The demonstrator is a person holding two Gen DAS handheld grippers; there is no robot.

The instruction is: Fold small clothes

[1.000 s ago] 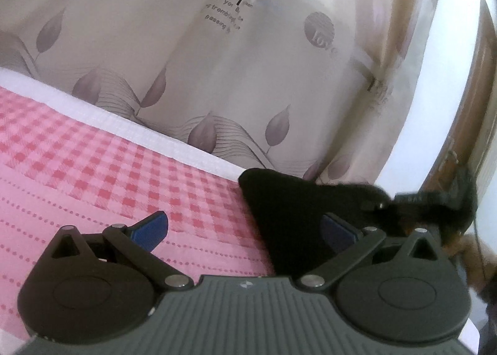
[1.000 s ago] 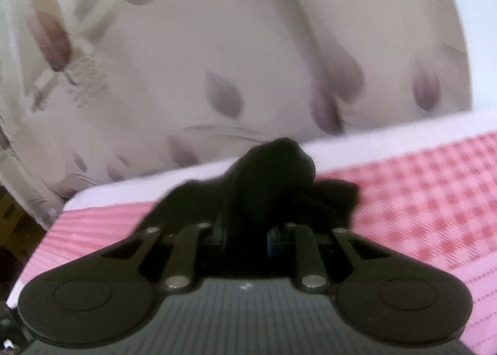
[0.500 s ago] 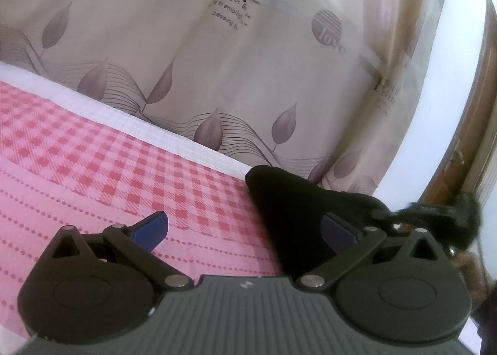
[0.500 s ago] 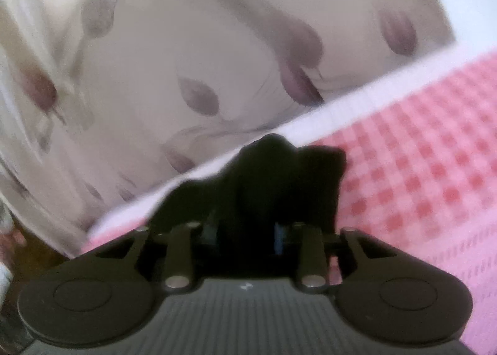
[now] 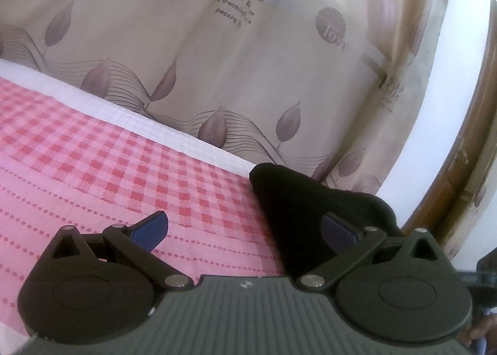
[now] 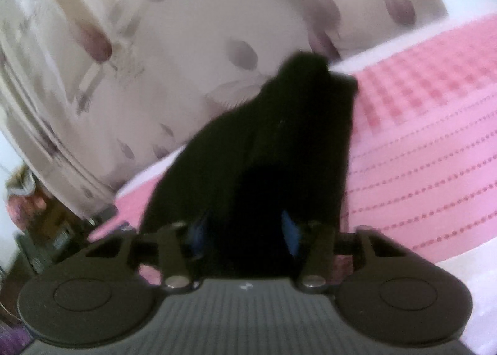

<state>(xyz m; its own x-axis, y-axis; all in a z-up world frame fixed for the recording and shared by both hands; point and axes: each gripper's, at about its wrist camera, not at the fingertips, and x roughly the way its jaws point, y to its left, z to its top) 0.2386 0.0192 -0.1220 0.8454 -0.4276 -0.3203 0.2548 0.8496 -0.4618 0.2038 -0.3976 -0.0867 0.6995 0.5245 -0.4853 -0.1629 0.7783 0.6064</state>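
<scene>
A small black garment (image 5: 298,199) lies on the pink checked bedcover (image 5: 108,165) near its far right corner. In the left wrist view my left gripper (image 5: 245,227) is open and empty, its right blue pad (image 5: 338,227) over the garment's edge and its left pad (image 5: 149,227) over the bedcover. In the right wrist view the black garment (image 6: 279,150) rises bunched between the fingers of my right gripper (image 6: 245,230), which is shut on it. The view is blurred.
A beige curtain (image 5: 248,60) with leaf prints hangs close behind the bed. A white mattress edge (image 5: 174,134) runs along the far side. A brown wooden door frame (image 5: 466,153) stands at the right. Clutter (image 6: 34,209) sits on the floor left of the bed.
My right gripper has tilted and pulled the black garment towards itself, so the garment looks larger and taller. The left gripper has shifted slightly; the right gripper's arm has left its view.
</scene>
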